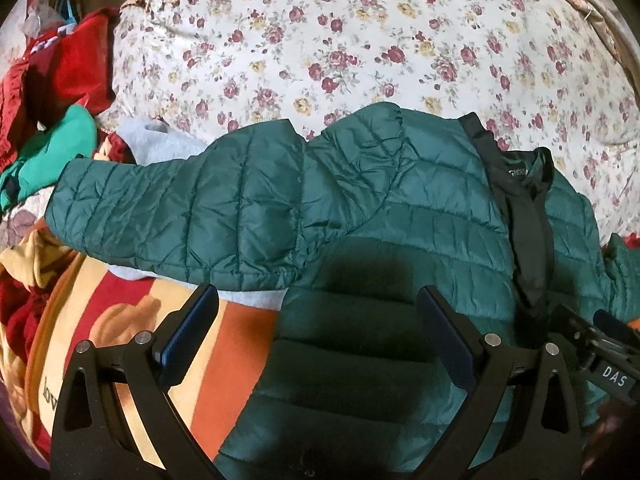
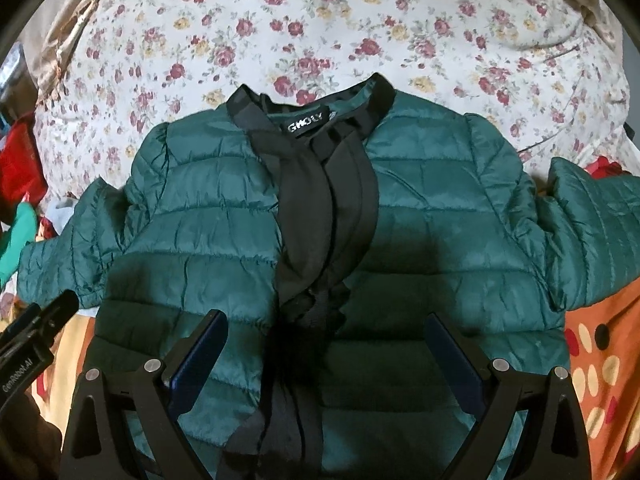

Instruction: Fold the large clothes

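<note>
Jacket (image 2: 224, 216): dark green, quilted, laid front-up on the bed with its collar toward the far side. Front edges meet down the middle, where the black lining (image 2: 320, 200) and black trim show along the opening. Collar (image 2: 380, 96) is black, with a black label (image 2: 308, 124) inside the neck. Both sleeves are spread outward. Left sleeve (image 1: 180, 208) extends toward a pile of clothes and lies over a pale grey garment (image 1: 160, 140). Right sleeve (image 2: 592, 232) reaches out over an orange blanket with spots (image 2: 600, 360).

Bedding: floral sheet (image 2: 360, 20), white with red and yellow roses, covers the far part of the bed. Striped blanket (image 1: 132, 320) in orange, red and cream lies under the near left part of the jacket. Pile at the left includes a red garment (image 1: 76, 64) and a bright green garment (image 1: 48, 152).

Left gripper (image 1: 316, 320): jaws spread wide, nothing between them. It sits above the lower left part of the jacket body, near the armpit, with its shadow falling on the fabric. Contact with the jacket cannot be confirmed.

Right gripper (image 2: 326, 344): jaws spread wide, holding nothing. It sits over the lower middle of the jacket, straddling the front opening. Contact likewise cannot be confirmed.

Each gripper appears at the edge of the other's view, just beside it.
</note>
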Demonstrator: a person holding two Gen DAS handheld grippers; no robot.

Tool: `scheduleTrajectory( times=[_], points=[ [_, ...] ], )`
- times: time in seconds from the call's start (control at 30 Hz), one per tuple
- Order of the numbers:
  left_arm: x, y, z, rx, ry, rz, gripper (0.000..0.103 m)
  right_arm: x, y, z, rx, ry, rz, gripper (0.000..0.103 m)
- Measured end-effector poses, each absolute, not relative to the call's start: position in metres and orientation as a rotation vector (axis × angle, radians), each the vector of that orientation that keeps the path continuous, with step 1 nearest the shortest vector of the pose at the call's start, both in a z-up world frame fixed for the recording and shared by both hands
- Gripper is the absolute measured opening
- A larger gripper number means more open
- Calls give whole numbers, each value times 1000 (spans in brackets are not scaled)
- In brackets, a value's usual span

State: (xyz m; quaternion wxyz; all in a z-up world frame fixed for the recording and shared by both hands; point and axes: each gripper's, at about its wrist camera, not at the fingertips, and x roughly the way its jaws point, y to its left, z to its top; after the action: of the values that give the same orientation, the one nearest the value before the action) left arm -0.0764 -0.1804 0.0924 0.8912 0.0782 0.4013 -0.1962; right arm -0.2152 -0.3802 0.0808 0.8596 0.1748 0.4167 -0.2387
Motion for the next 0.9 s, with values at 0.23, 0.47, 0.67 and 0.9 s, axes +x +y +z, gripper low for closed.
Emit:
scheduleTrajectory(
  times=[0.23, 0.47, 0.67, 0.9],
  points=[
    [-72, -182, 88, 177, 838, -399, 100, -211, -378, 77, 358, 879, -491, 98],
    [-69, -182, 92, 180, 818, -389, 100, -210, -379, 76, 359, 879, -495, 98],
    [-69, -184, 89, 194, 824, -390, 100, -208, -379, 73, 362, 886, -495, 98],
    [-65, -182, 86, 187, 833, -376, 100, -201, -373, 69, 359, 895, -473, 98]
  ],
)
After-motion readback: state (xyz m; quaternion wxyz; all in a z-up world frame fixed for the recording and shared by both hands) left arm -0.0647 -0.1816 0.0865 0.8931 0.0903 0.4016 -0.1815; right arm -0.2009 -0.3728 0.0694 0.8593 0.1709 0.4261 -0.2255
